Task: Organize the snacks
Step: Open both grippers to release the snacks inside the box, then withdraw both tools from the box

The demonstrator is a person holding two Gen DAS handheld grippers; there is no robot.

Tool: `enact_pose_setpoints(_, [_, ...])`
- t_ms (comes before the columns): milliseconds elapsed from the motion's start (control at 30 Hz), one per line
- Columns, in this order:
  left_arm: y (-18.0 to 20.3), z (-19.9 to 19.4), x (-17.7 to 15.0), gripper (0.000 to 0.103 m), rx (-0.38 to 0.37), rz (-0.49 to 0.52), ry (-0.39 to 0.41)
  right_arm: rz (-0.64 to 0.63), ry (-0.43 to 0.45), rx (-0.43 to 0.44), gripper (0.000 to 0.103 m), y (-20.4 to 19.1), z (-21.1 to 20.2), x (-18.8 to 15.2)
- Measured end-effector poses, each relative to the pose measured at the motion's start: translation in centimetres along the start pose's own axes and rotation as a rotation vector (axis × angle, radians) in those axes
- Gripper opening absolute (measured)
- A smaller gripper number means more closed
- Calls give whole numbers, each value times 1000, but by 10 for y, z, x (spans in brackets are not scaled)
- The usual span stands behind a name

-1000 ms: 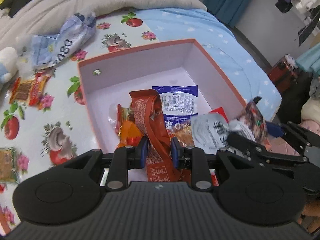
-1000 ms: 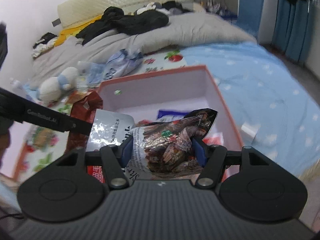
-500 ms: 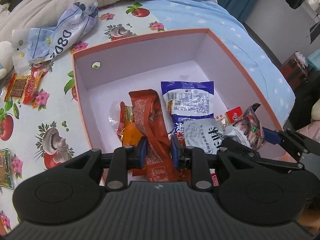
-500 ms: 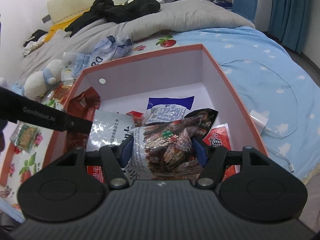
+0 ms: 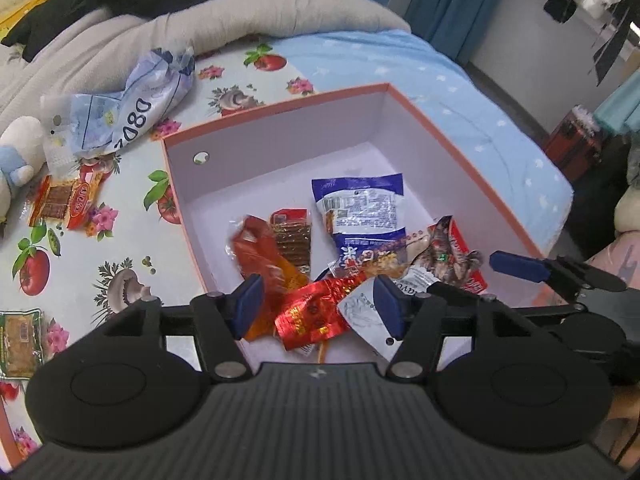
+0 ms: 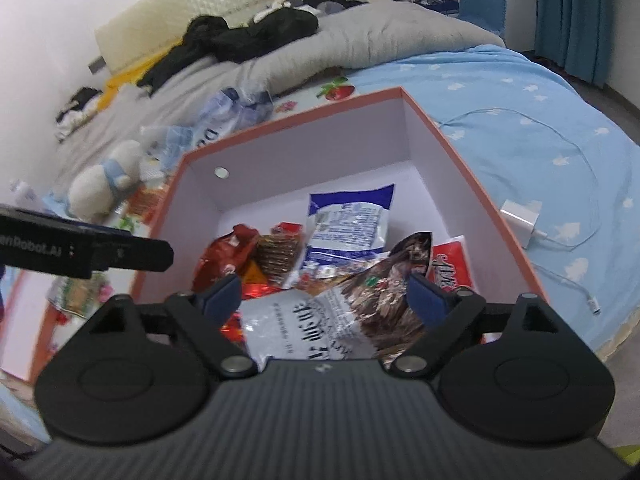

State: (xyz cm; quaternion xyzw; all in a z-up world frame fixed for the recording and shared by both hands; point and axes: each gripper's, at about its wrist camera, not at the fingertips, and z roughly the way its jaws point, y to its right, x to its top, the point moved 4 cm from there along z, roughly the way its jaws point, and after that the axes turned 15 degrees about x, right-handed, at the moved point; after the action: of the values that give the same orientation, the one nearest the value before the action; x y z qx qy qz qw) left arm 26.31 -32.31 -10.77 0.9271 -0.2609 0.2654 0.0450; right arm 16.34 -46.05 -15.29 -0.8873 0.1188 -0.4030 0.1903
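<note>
An orange-rimmed box [image 5: 276,106] with white walls sits on the bed; it also shows in the right wrist view [image 6: 296,114]. Inside lie a blue-and-white packet [image 5: 358,204], an orange-red packet [image 5: 260,256], a shiny red packet [image 5: 316,312] and a silver-brown packet [image 6: 340,316]. My left gripper [image 5: 316,306] is open above the box's near side, with the red packets below it. My right gripper [image 6: 326,296] is open over the silver-brown packet, which lies loose in the box.
Loose snacks lie left of the box on the flowered cloth: an orange packet [image 5: 66,200], a green one [image 5: 18,344] and a crumpled blue-white bag [image 5: 132,112]. A plush toy [image 6: 104,180] sits left. A white charger [image 6: 520,216] and cable lie on the blue sheet at the right.
Both grippers have opened. The orange-red packet dropped from my left gripper into the box, and the silver-brown packet dropped from my right gripper into the box.
</note>
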Motion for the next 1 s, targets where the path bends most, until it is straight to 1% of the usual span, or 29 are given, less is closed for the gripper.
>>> enact_pose_setpoints(167, [-12,-24,-11,66,-23,-22,71,-34,48,-15,91,-15,-14,-3])
enact_pose_setpoints(267, [-24,-36,-21,66,-27,-41,110,-46,74,10,91,-27,-23,-6])
enact_pose_setpoints(433, [-48,-52,-44,66,-38,-123,142,-95,115,41,91,-51,-38,-15])
enact_pose_setpoints(767, [-110,-90,-101,66,20,-270,201,-164,163,84,91,-98,-55,-34])
enact_pose_setpoints(833, [-119,-98,-113,66,36,-283,212,-173,174,102,91,-107,-58,-39])
enact_pose_setpoints(933, [-128,-112,-134,68,75,-269,241,-201,183,115,91,-124,-63,-51])
enact_pose_setpoints(1000, [-132,-121,-148,69,91,-285,255,-221,181,133,91,-135,-65,-59])
